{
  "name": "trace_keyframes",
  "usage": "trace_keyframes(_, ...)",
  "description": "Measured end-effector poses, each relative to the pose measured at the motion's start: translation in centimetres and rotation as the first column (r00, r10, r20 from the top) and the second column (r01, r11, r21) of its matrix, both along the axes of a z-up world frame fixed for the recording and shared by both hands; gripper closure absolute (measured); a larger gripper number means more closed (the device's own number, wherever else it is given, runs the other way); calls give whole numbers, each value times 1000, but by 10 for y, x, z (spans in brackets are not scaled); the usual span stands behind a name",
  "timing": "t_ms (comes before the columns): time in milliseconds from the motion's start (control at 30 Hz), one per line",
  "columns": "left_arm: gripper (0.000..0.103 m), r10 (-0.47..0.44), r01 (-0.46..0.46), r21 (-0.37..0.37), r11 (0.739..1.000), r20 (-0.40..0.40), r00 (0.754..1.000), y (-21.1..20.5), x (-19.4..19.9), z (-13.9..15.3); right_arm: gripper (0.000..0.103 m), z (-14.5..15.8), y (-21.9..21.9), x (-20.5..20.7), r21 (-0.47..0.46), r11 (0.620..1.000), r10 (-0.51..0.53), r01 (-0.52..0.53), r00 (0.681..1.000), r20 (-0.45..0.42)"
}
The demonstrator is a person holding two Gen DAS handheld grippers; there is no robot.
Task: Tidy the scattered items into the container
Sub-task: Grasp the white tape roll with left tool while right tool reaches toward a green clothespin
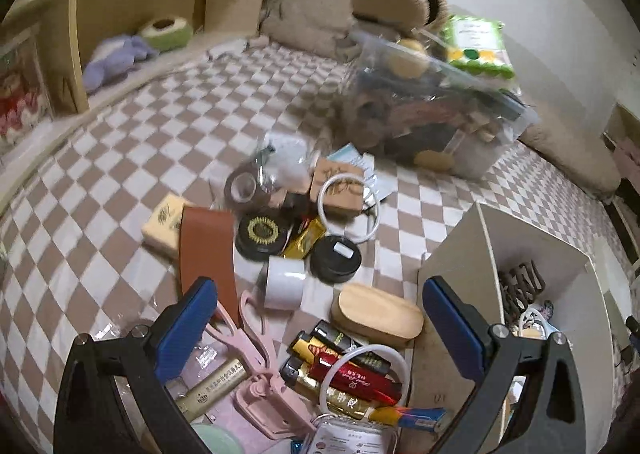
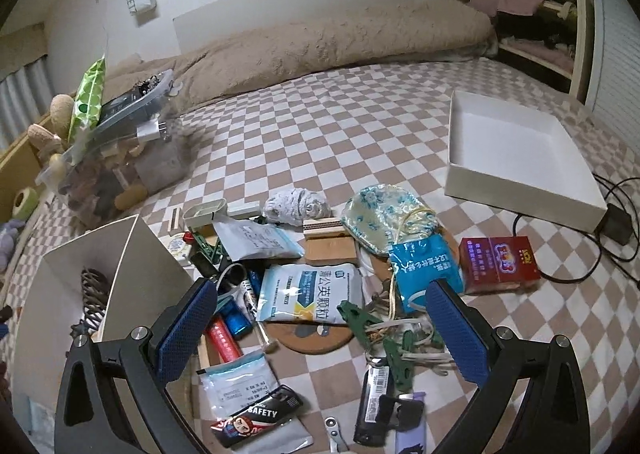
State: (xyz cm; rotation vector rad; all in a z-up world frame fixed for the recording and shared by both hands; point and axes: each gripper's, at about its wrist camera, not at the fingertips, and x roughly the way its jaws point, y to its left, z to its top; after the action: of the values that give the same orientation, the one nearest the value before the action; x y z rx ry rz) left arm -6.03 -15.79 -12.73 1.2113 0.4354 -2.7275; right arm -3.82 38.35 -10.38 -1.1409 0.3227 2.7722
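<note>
The white box [image 1: 520, 254] I am filling stands open on the checked bed [image 1: 120, 158], between my two piles, so either hand reaches it. Left of it lie the tape roll [image 1: 284, 282] and wooden case [image 1: 380, 314], under my left tongs [image 1: 320, 318], spread and empty. Right of it, my right tongs [image 2: 320, 330] gape over the granule sachet [image 2: 310, 292].

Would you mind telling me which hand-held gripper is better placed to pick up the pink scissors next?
The left hand-held gripper, probably: its jaws are open and the pink scissors lie just ahead between its fingers, beside the white container. The right hand-held gripper, also open, doesn't show them.
</note>
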Motion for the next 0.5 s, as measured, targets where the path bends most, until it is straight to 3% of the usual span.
trace_keyframes(233,2,36,-34,-39,999,48,998,-7,-16,-17,0,-1,-1,-1,-9,1000,-4,4,1000,7)
trace_keyframes(500,4,24,-25,13,1000,67,997,-10,-35,-27,0,0,8,0,-60,998,-11,10,1000,-10)
